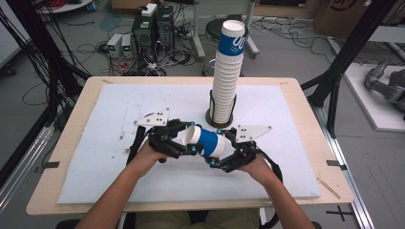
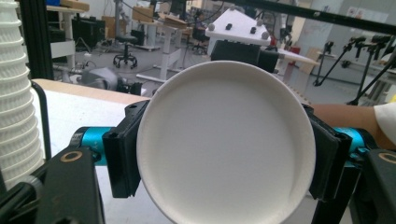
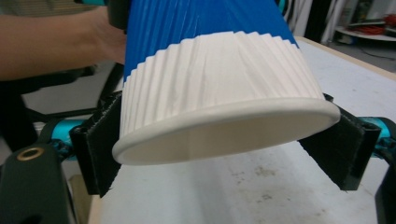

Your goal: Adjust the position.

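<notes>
We hold the paper cup (image 1: 204, 141) level between both tools, left tool (image 1: 184, 145) clamped on it, right tool (image 1: 220, 153) spread apart around its base.

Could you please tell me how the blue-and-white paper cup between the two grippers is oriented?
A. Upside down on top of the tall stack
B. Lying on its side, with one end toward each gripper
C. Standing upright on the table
B: in the high view the paper cup lies sideways, one end at the left gripper and the other at the right gripper.

Black tongs (image 1: 191, 143), teal fittings (grey plates)
</notes>
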A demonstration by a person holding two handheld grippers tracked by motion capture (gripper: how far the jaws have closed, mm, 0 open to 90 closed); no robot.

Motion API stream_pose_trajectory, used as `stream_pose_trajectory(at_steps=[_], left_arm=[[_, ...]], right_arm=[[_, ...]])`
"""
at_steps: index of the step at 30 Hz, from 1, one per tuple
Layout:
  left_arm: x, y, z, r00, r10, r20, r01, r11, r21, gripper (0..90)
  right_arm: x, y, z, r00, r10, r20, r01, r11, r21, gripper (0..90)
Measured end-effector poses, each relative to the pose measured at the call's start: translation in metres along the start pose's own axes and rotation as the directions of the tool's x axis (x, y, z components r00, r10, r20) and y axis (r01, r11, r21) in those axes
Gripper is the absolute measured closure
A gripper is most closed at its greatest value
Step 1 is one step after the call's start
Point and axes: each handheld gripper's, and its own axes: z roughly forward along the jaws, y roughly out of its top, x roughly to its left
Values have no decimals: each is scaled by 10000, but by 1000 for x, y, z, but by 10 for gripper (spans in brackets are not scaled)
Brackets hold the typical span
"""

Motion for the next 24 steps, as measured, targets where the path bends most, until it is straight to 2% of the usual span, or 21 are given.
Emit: stream_pose_trajectory(at_steps=[5,7,10,11,12,13,15,16,17,21,24], left_arm=[[0,0,-1,9999,-101,76,101,9999,26,282],[0,0,-1,10000,-38,90,36,9998,180,283],[-1,-1,1,9999,-165,10,165,9988,461,277],[-3,0,2,9997,-58,-241,74,9978,659,268],[-6,1,2,9978,139,-641,-78,9955,949,218],[-7,3,2,9962,141,-861,-39,9930,1180,149],[-10,7,2,9935,373,-1075,-189,9858,1667,145],[-11,8,2,9912,580,-1186,-333,9791,2008,145],[-13,10,2,9901,699,-1219,-398,9716,2334,145],[-16,16,-2,9887,912,-1191,-536,9565,2868,145],[-17,20,-3,9864,1104,-1219,-646,9416,3306,145]], right_arm=[[-2,1,-3,9999,-33,-150,31,10000,-93,178],[-2,1,-3,9998,-90,-181,88,9999,-59,187],[-1,1,-4,9996,-162,-248,169,9995,273,193],[-2,1,-4,9995,-192,-263,201,9992,335,193],[-2,2,-5,9996,-215,-200,226,9982,564,193],[-1,2,-5,9995,-289,-137,299,9966,774,193],[-1,2,-5,9996,-192,-191,209,9955,927,193],[-2,2,-6,9996,-231,-166,247,9942,1044,194],[-2,3,-6,9997,-235,-115,247,9931,1150,194],[-2,7,-8,9994,-328,-71,335,9879,1512,194],[-2,11,-9,9992,-391,-20,388,9831,1791,193]])
